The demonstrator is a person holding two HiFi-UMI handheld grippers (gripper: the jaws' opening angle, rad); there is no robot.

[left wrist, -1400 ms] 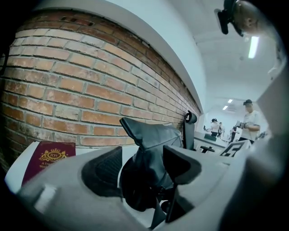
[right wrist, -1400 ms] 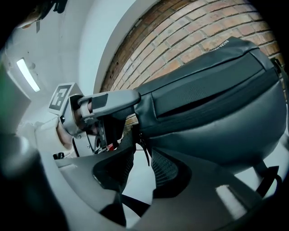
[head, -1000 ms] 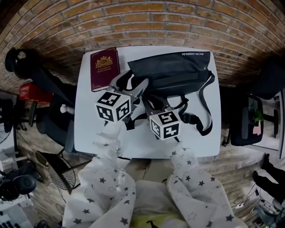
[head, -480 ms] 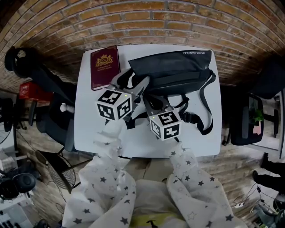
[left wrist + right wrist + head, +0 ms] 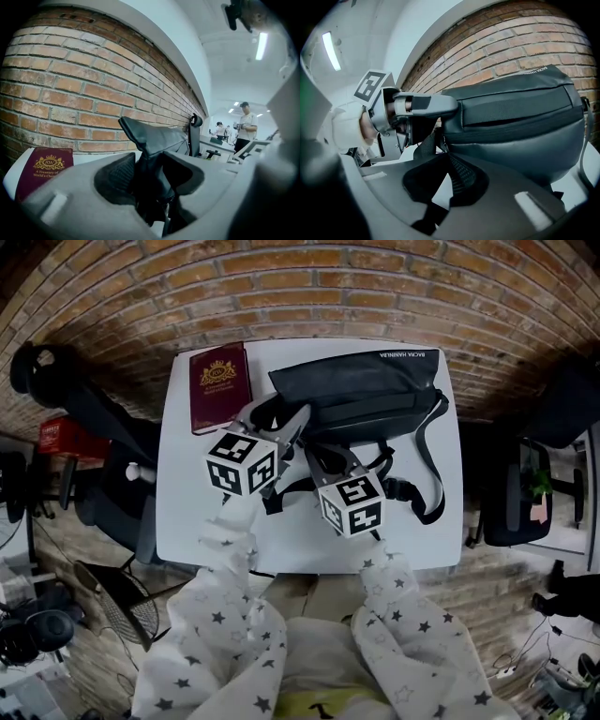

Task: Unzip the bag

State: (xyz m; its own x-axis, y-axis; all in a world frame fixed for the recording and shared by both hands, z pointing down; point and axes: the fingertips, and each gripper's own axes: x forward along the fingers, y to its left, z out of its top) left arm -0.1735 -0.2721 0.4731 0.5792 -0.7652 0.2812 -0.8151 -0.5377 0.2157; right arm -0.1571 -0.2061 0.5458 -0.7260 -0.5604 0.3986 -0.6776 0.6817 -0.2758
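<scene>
- The black fabric sling bag (image 5: 366, 385) lies lengthwise on the far half of the white counter (image 5: 187, 512), close to the red brick wall (image 5: 300, 287).
- Its black shoulder strap (image 5: 428, 474) loops off the right end and curls back toward the middle of the counter.
- A maroon hardback book with a gold crest (image 5: 220, 385) lies flat just beside the bag's left end, apart from it.
- The left gripper (image 5: 277, 414) reaches to the bag's left corner from the near side. In the left gripper view its fingers (image 5: 115, 176) are clenched on a raised fold of that corner's dark fabric, which stands up between them. They have just been closing onto it.
- The right gripper (image 5: 324, 454) sits just right of the left one, nearly alongside, and points at the same end of the bag.
- In the right gripper view its fingers (image 5: 461, 177) have just been closing and now stand almost together, the tips pinching the small zip pull (image 5: 438, 143) that hangs at the start of the bag's zip.
- The zip line along the bag's front looks closed as far as can be seen.
- White star-printed sleeves (image 5: 234, 606) lead from the near edge up to both grippers.
</scene>
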